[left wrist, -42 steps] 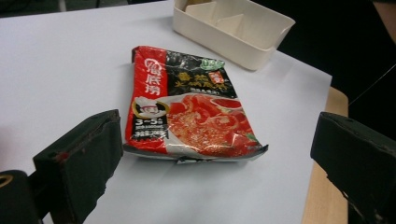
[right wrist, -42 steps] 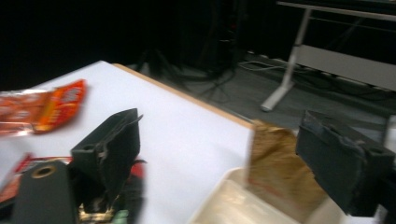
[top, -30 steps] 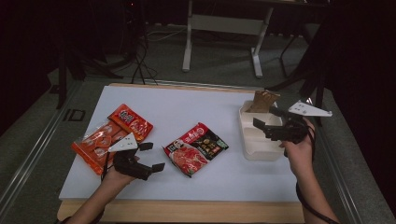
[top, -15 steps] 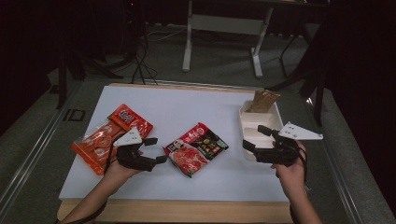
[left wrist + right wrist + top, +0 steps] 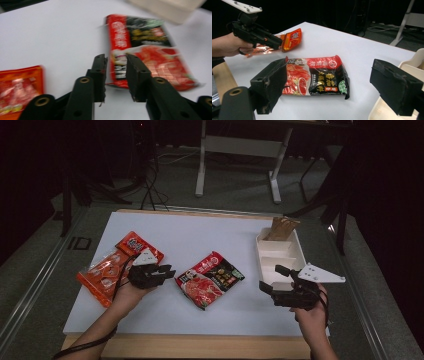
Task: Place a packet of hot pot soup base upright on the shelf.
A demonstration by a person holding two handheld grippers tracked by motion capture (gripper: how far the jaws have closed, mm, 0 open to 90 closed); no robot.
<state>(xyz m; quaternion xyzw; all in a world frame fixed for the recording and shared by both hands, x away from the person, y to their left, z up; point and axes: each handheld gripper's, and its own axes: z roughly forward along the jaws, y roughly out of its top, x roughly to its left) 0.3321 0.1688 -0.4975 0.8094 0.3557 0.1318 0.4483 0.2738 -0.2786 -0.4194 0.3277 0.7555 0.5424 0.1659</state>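
L gripper (image 5: 167, 271), jaws just closing, nothing gripped yet; red-black packet (image 5: 210, 278) at its 3 o'clock, nearer than wide-open, empty R gripper (image 5: 273, 277).

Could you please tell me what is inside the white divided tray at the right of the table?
The white divided tray holds a brown packet upright in its far compartment; the nearer compartments look empty, the nearest partly covered by the right gripper.

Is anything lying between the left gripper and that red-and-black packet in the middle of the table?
Nothing visible does. The left gripper points at the red-and-black packet across bare white table; its jaws have just been closing, with nothing between them.
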